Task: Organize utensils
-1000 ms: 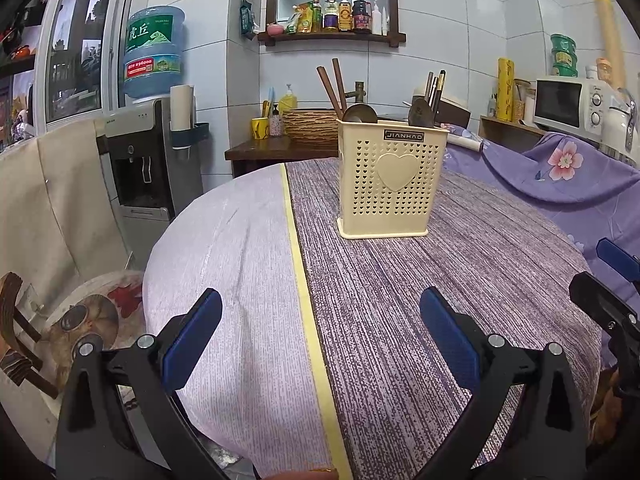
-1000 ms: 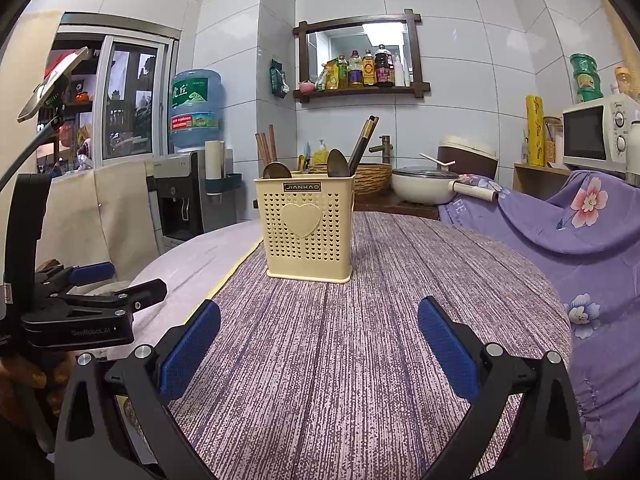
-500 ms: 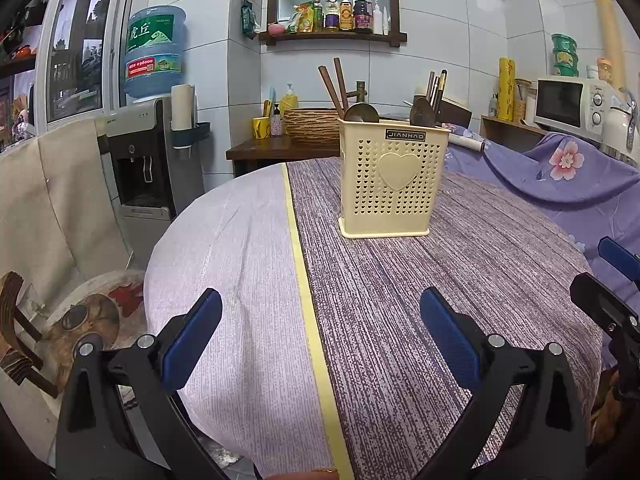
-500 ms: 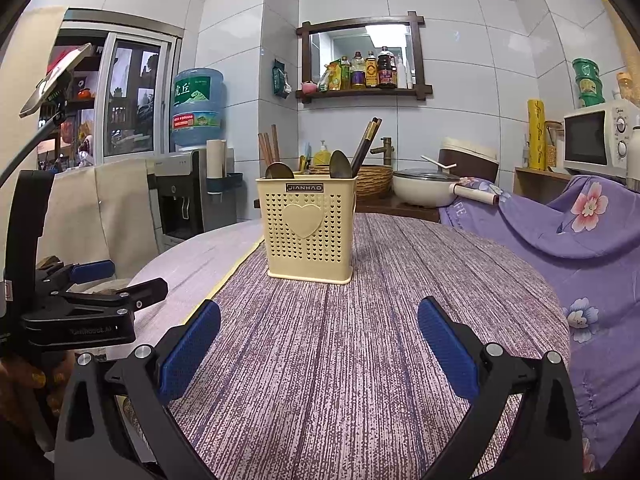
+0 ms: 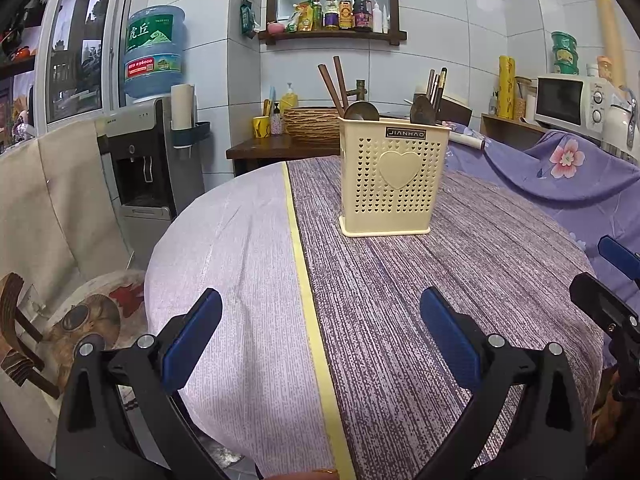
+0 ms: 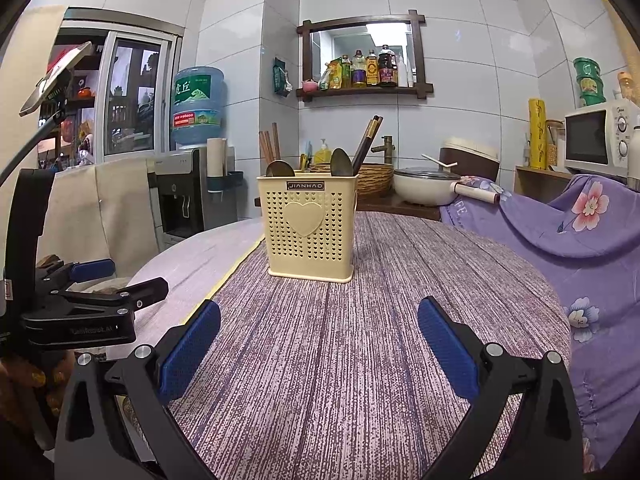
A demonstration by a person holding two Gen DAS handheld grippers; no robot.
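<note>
A cream perforated utensil holder point(image 5: 390, 178) point(image 6: 310, 226) with a heart on its front stands upright on the round table. Brown chopsticks point(image 5: 334, 80) point(image 6: 269, 146), dark chopsticks point(image 5: 437, 84) point(image 6: 367, 138) and two spoons point(image 5: 361, 111) point(image 6: 341, 163) stick out of it. My left gripper point(image 5: 320, 330) is open near the table's front edge, well short of the holder, with nothing between its fingers. My right gripper point(image 6: 319, 334) is open too and empty, facing the holder from the near side.
The table wears a purple striped cloth point(image 6: 360, 320) with a yellow band point(image 5: 304, 280) and a pale left part. A purple flowered cover point(image 6: 568, 232) lies at the right. A water dispenser point(image 5: 148, 148) stands left, a side counter with a basket point(image 5: 312, 124) behind.
Both wrist views have shifted slightly: the holder sits a little higher in each frame. Both grippers stay open and empty.
</note>
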